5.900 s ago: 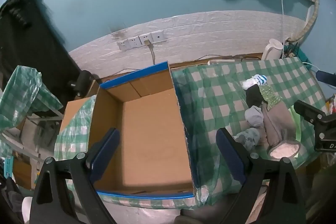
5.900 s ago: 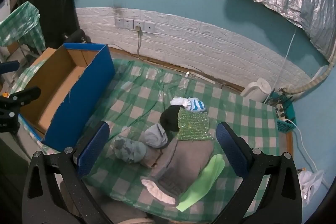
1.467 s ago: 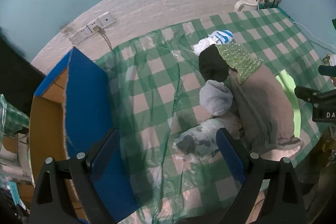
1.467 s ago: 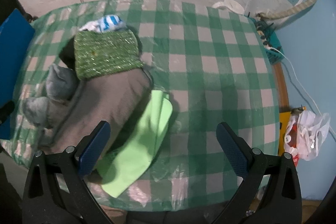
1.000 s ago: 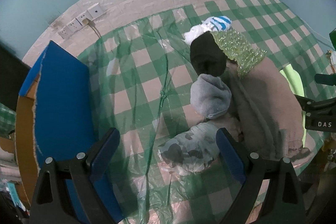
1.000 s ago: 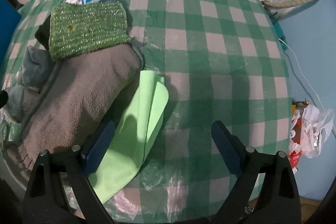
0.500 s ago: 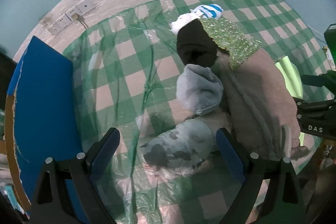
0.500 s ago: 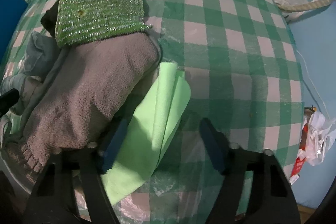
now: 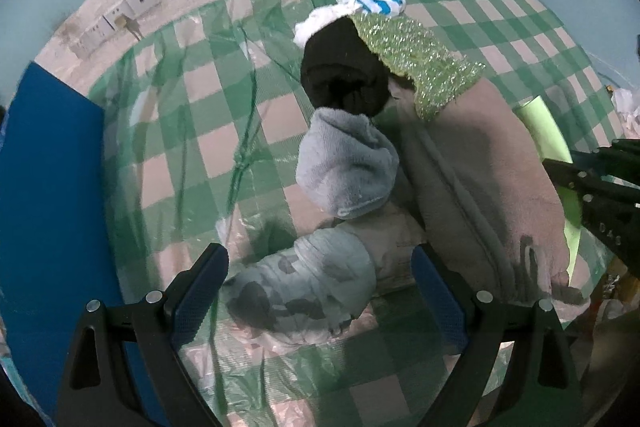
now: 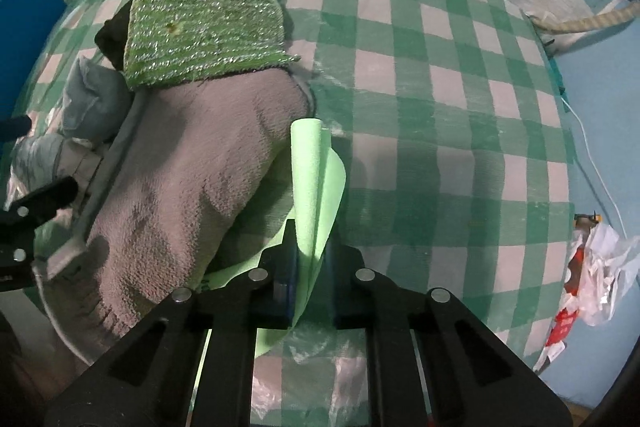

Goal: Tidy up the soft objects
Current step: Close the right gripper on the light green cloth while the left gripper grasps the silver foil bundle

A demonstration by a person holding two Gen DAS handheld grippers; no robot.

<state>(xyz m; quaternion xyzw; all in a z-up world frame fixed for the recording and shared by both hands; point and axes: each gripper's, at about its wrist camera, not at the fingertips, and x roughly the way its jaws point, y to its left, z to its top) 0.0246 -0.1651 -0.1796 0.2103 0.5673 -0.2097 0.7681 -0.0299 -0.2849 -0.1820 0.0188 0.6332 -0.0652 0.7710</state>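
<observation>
While the right gripper [image 10: 308, 267] is pinching the light green cloth [image 10: 316, 179] between its blue pads, so that the cloth is bunching up into a raised fold ahead of the fingers, the left gripper [image 9: 316, 291] is hanging with its fingers spread wide on either side of a mottled grey sock [image 9: 308, 291], pads not touching it. That sock is lying near the front edge of the table [image 9: 240, 131], which is wearing a green and white checked cover under clear plastic.

Behind the mottled sock, a plain grey sock [image 9: 344, 167] is sitting rolled up, and behind that a black sock [image 9: 344, 75] is touching it. Further toward the back edge, a white and blue striped sock [image 9: 376, 1] is peeking out from under a glittery green cloth [image 10: 204, 35], which is resting partly on the black sock and partly on the far end of a brown towel [image 10: 192, 179]. The towel is stretching from the pile down to the front edge, with the light green cloth lying just beside it on the right and partly tucked beneath it.

At the left edge of the table a blue box [image 9: 52, 211] is standing, seen side-on. Off the right edge, a crumpled white and red bag [image 10: 588, 279] is lying on the floor
</observation>
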